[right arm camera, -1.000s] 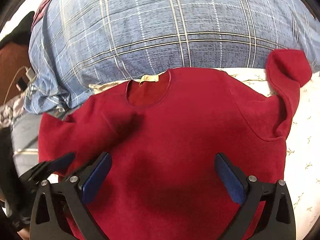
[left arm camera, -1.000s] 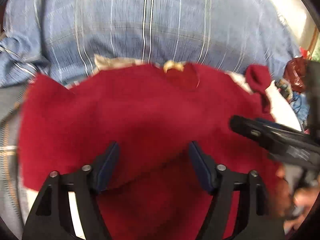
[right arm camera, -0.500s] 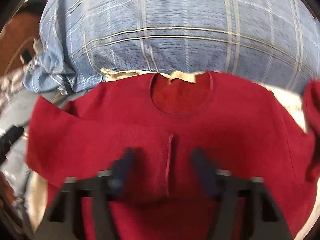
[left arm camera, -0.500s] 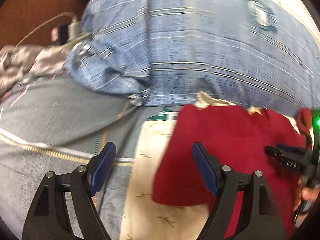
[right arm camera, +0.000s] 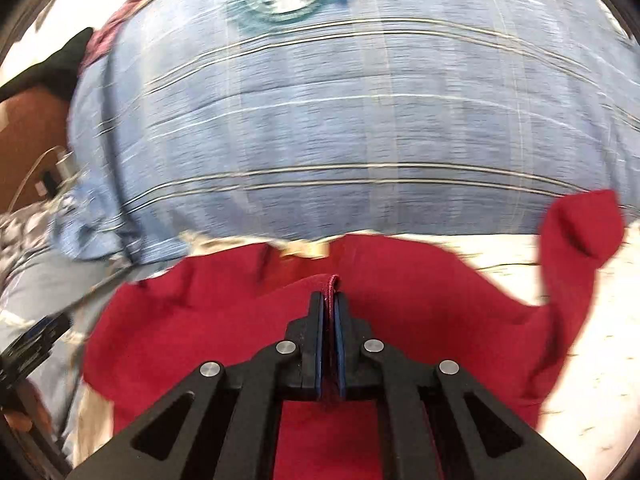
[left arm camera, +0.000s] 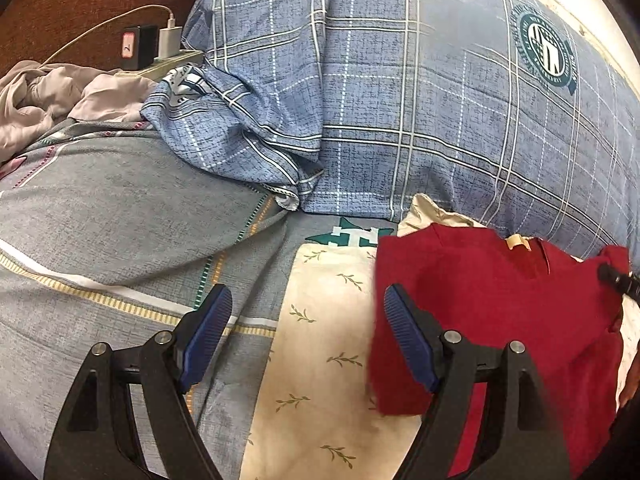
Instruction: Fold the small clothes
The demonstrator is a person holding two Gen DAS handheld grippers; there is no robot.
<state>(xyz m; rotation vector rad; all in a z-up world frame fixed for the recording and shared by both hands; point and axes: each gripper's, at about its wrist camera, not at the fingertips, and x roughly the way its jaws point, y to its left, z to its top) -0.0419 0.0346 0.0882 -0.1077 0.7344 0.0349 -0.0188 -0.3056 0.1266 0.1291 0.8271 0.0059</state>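
A small red top (left arm camera: 500,312) lies on a cream leaf-print cloth (left arm camera: 320,360) on the bed, its neck label toward a blue plaid pillow. My left gripper (left arm camera: 308,336) is open and empty, over the cloth at the top's left edge. My right gripper (right arm camera: 329,308) is shut on a pinched fold of the red top (right arm camera: 240,320) near its middle, below the neckline. One red sleeve (right arm camera: 580,232) sticks up at the right. The right gripper's tip shows at the edge of the left wrist view (left arm camera: 618,280).
A large blue plaid pillow (left arm camera: 420,100) lies just beyond the top. A grey striped quilt (left arm camera: 120,220) is to the left. A power strip with chargers (left arm camera: 156,48) and crumpled pale clothes (left arm camera: 48,96) sit at the far left.
My left gripper let go of the top and swung left off it. My right gripper moved onto the top's middle and closed on a fold of it.
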